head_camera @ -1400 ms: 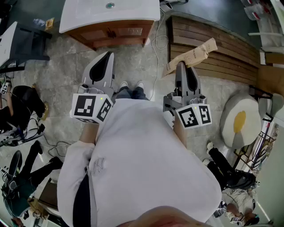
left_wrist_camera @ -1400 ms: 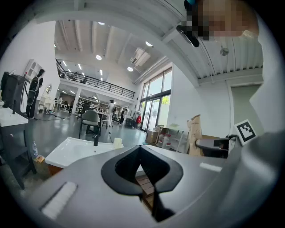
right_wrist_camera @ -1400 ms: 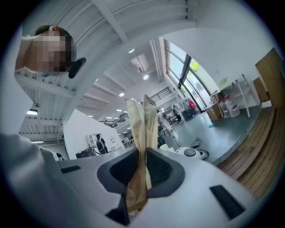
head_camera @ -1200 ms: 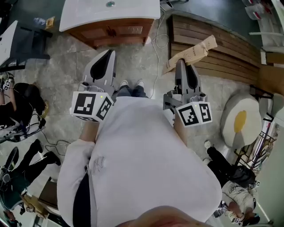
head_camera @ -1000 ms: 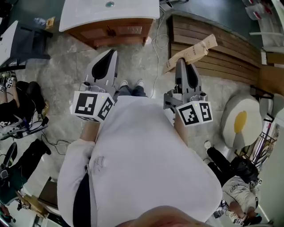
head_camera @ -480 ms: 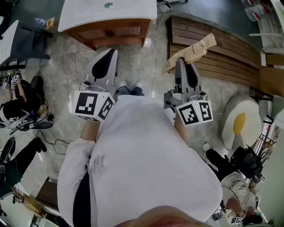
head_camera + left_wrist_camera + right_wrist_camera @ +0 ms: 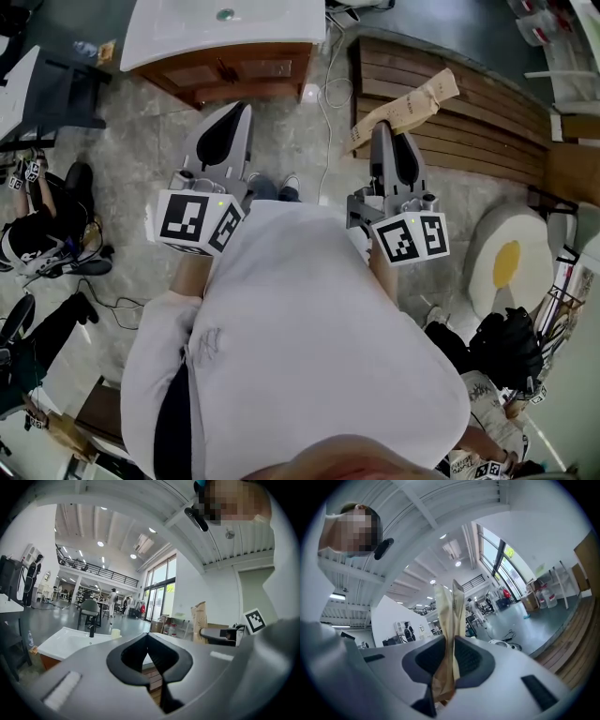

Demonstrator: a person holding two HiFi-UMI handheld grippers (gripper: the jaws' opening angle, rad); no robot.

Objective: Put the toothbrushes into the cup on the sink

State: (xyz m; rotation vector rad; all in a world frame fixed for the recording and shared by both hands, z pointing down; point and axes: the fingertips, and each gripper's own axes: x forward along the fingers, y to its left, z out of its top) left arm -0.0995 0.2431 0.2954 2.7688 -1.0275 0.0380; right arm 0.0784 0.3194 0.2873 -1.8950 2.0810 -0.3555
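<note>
My right gripper (image 7: 382,133) (image 7: 450,641) is shut on a long tan paper packet (image 7: 405,113) (image 7: 449,634) that sticks out past its tips; what is inside the packet is hidden. Beside it my left gripper (image 7: 232,112) (image 7: 148,638) has its jaws together with nothing in them. Both are held at chest height, well short of the white sink (image 7: 187,33) (image 7: 61,644) on its wooden cabinet (image 7: 234,73). In the left gripper view a pale cup (image 7: 115,633) stands on the sink's far rim next to a dark tap (image 7: 92,630).
A slatted wooden platform (image 7: 469,103) lies to the right of the sink, with a white cable (image 7: 330,112) trailing between them. A round egg-shaped cushion (image 7: 506,258) sits at the right. People crouch at the left (image 7: 37,234) and the lower right (image 7: 497,356). A dark chair (image 7: 61,89) stands at the left.
The sink has drifted slightly left and up in the head view. The people at the left and lower right have shifted. Both grippers hold as before, the packet still clamped.
</note>
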